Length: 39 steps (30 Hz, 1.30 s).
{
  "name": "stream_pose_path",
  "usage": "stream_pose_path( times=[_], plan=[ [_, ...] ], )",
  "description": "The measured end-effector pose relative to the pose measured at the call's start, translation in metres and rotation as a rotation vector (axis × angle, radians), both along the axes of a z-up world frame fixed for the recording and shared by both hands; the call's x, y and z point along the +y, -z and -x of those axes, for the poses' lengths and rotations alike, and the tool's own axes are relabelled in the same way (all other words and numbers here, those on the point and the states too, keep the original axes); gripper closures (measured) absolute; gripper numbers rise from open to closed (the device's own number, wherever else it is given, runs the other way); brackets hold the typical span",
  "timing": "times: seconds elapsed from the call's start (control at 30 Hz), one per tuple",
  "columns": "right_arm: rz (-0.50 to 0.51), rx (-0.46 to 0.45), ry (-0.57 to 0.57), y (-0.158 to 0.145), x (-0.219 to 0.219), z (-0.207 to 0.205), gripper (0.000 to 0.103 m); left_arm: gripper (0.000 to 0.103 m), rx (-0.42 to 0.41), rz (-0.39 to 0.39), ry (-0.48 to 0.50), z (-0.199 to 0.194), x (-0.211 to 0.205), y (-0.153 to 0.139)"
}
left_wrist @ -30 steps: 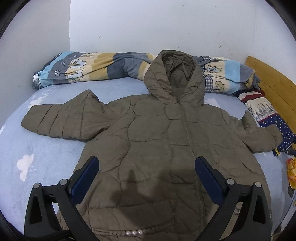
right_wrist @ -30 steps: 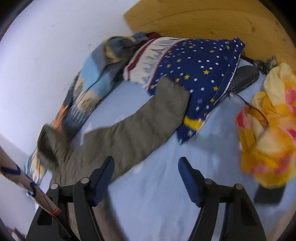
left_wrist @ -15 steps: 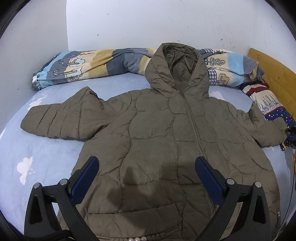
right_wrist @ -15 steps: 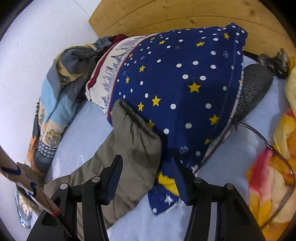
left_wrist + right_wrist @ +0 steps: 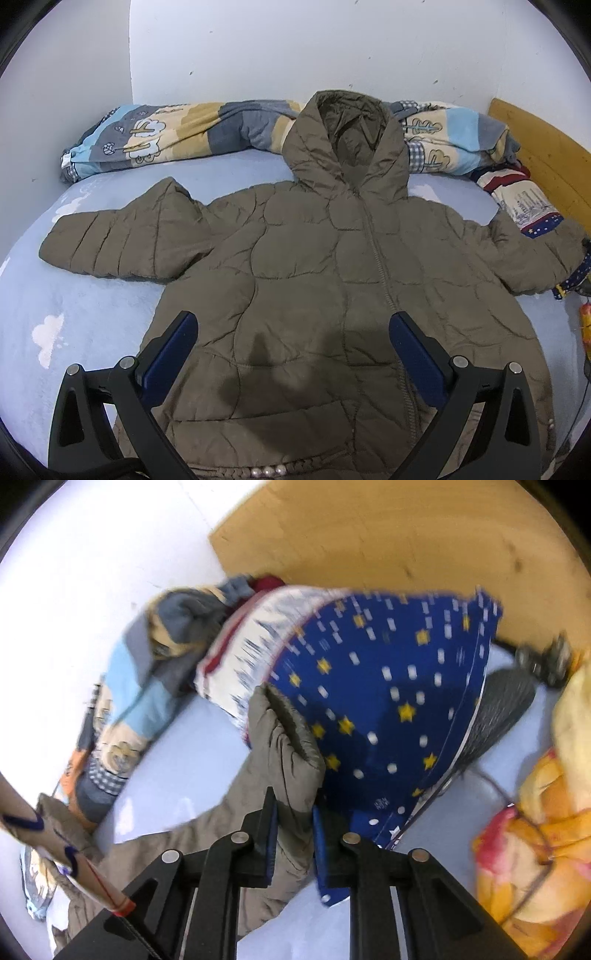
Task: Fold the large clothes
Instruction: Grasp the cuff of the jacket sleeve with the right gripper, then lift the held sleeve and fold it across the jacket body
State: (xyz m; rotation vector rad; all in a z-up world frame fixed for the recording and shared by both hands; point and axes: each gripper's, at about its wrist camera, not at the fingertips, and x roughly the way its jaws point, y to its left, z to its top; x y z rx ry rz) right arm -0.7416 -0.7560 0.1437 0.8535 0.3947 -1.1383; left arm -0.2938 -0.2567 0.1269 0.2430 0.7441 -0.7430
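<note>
A quilted olive puffer jacket [image 5: 314, 266] lies front-up, hood toward the wall, on a pale blue bed sheet [image 5: 55, 302]. The left gripper [image 5: 293, 356] hovers above its hem, jaws wide. Only the right wrist view shows the right gripper [image 5: 294, 834] closing on the padded sleeve cuff [image 5: 284, 746] beside a starry blue pillow [image 5: 388, 701]

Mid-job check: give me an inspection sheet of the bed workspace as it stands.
Surface: light blue bedsheet, cloud print.
Job's things: olive hooded jacket spread flat, zipped, sleeves out.
Clutter: striped blanket along the wall; star-print pillow against the cuff; yellow cloth.
Grippers: left gripper open above the hem; right gripper closing on the sleeve.
Cables: thin cord by the pillow.
Surroundings: white wall, wooden headboard.
</note>
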Motion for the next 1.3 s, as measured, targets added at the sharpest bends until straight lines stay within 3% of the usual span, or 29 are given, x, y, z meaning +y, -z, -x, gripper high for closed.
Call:
stream_pose_path(
  times=[0.13,0.37,0.53,0.67,0.9,1.3],
  plan=[
    [0.073,-0.009,-0.041,-0.054,0.034,-0.013,0.087,0.000,-0.021,0.030,-0.005,0.004,0.010,-0.014],
    [0.190,0.003,-0.187,-0.155,0.110,-0.078,0.087,0.000,-0.038,0.081,-0.030,-0.001,0.034,-0.033],
    [0.255,0.029,-0.323,-0.201,0.182,-0.145,0.087,0.000,-0.035,0.113,-0.057,-0.008,0.056,-0.043],
    [0.280,0.038,-0.432,-0.215,0.234,-0.191,0.087,0.000,-0.047,0.131,-0.091,-0.013,0.074,-0.049],
    [0.270,0.080,-0.614,-0.188,0.310,-0.287,0.088,0.000,-0.037,0.133,-0.137,-0.027,0.100,-0.049],
    [0.076,0.177,-0.835,-0.046,0.385,-0.424,0.088,0.000,-0.002,0.106,-0.205,-0.045,0.109,-0.041]
  ],
)
